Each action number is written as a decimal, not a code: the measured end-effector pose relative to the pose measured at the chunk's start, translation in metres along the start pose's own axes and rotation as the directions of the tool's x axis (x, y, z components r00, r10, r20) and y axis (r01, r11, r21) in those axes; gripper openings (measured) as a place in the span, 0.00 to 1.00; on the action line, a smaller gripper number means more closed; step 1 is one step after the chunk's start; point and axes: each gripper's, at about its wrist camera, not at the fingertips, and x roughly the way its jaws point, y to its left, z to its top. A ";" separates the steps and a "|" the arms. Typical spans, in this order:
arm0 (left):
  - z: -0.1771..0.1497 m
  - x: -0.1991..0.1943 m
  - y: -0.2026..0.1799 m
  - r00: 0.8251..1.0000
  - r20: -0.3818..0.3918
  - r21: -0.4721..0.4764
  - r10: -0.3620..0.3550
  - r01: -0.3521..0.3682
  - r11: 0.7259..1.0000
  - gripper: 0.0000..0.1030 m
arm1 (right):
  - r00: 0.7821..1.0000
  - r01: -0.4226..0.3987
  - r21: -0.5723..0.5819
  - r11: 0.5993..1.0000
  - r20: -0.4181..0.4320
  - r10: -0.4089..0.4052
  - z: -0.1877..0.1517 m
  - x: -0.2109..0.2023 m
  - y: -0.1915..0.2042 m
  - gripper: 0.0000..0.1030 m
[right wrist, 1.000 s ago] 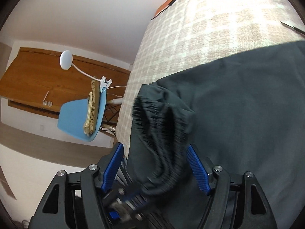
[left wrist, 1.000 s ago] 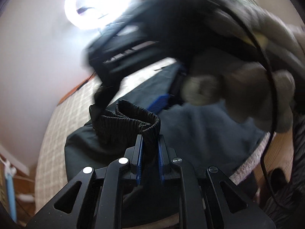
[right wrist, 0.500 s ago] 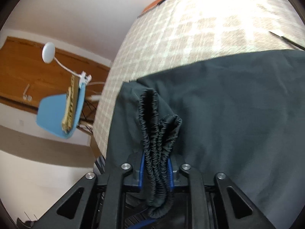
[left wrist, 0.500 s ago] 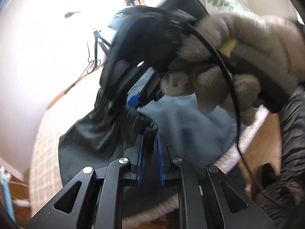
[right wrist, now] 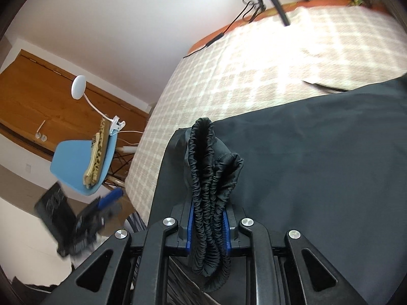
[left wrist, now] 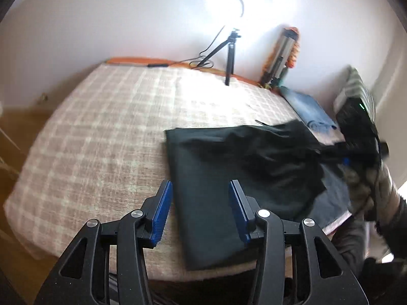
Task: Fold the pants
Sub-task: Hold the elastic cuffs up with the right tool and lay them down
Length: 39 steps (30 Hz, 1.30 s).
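- Left tool point(left wrist: 199, 209): jaws part-way open, just been opening; nothing pinched. Blue pads stand either side of the near edge of the pants, not pressing on them.
- Pants point(left wrist: 229, 178): dark, laid flat on the checked bed cover point(left wrist: 101, 132), near its front edge. Far right portion lifted and bunched.
- Right of that, in the left wrist view: right tool point(left wrist: 361, 152), blurred, with a gloved hand point(left wrist: 376, 190) behind it; it seems to carry the raised cloth, though the blur makes that hard to confirm there.
- Right wrist view: right tool point(right wrist: 208, 225) closed tight on the gathered elastic waistband point(right wrist: 211, 178), which stands up in folds between the blue pads and hangs below them.
- Behind: tripod point(left wrist: 230, 56) on the bed's far edge, folded blue cloth point(left wrist: 310, 111) to its right.
- Off the bed, left in right wrist view: blue chair point(right wrist: 78, 162), white clip lamp point(right wrist: 78, 90).
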 end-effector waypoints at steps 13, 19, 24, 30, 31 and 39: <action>0.008 0.048 -0.061 0.995 -0.071 0.101 -0.069 0.076 0.992 0.48 | 0.981 0.150 0.084 0.985 0.110 -0.159 -0.017 -0.112 -0.058 0.16; 0.009 0.063 -0.086 0.991 -0.100 0.148 -0.087 0.101 0.984 0.48 | 0.960 0.209 0.141 0.968 0.161 -0.230 -0.030 -0.160 -0.088 0.16; 0.006 0.075 -0.103 0.987 -0.131 0.173 -0.097 0.119 0.978 0.51 | 0.935 0.278 0.174 0.945 0.175 -0.308 -0.039 -0.194 -0.111 0.16; -0.002 0.089 -0.120 0.976 -0.185 0.184 -0.114 0.148 0.972 0.52 | 0.900 0.354 0.225 0.908 0.181 -0.396 -0.046 -0.231 -0.139 0.16; -0.003 0.091 -0.124 0.975 -0.192 0.191 -0.114 0.152 0.970 0.52 | 0.893 0.370 0.230 0.900 0.178 -0.412 -0.047 -0.235 -0.144 0.16; -0.011 0.102 -0.155 0.967 -0.219 0.255 -0.127 0.182 0.950 0.52 | 0.859 0.434 0.286 0.854 0.157 -0.488 -0.062 -0.265 -0.184 0.16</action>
